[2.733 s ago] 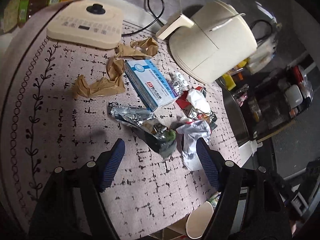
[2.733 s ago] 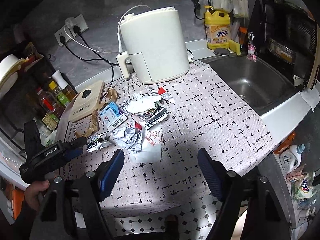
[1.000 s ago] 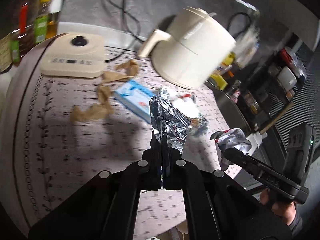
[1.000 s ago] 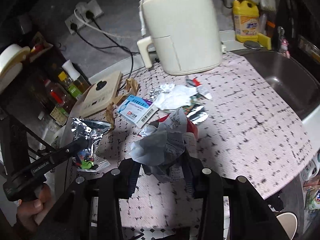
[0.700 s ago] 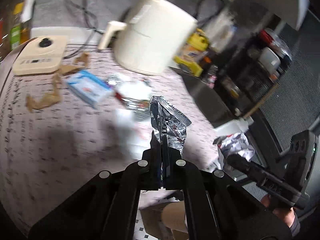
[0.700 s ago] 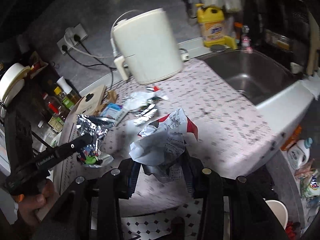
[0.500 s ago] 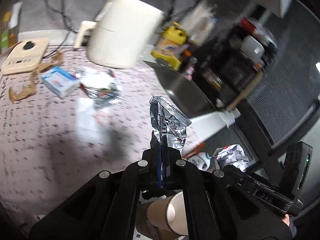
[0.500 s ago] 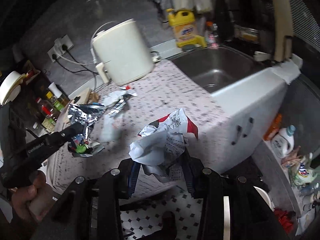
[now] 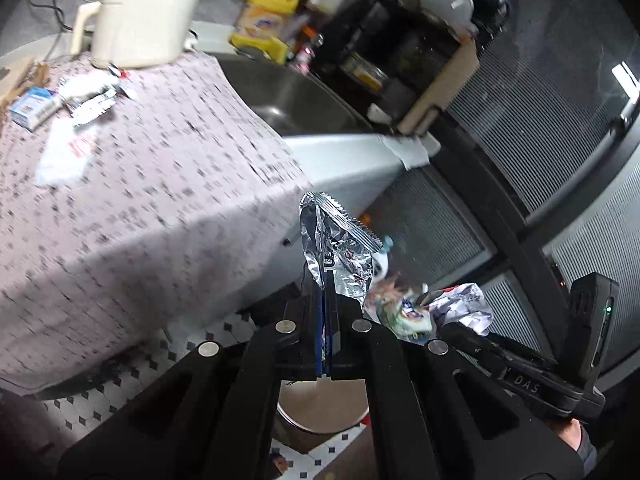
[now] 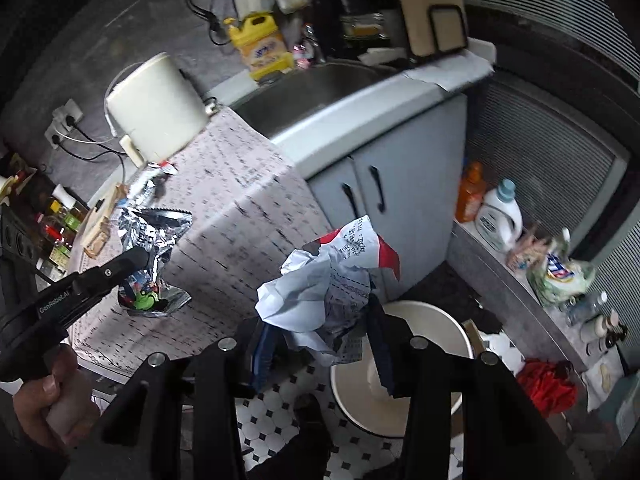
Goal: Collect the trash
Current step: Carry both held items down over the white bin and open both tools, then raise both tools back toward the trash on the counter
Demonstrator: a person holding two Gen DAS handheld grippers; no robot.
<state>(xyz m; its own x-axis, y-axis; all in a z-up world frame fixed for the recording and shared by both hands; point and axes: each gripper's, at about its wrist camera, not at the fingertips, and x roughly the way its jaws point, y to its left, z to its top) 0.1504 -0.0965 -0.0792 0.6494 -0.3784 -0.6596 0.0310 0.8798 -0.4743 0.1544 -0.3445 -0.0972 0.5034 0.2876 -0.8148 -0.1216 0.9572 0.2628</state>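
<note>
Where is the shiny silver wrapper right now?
The wrapper is pinched in the left gripper, off the counter's edge, above the floor. In the right wrist view it's at left.

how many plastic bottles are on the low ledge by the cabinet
2 clearly: an orange bottle nearest the cabinet doors and a white bottle with a pale blue cap beside it. Small containers farther along the ledge are too blurred to count.
</note>
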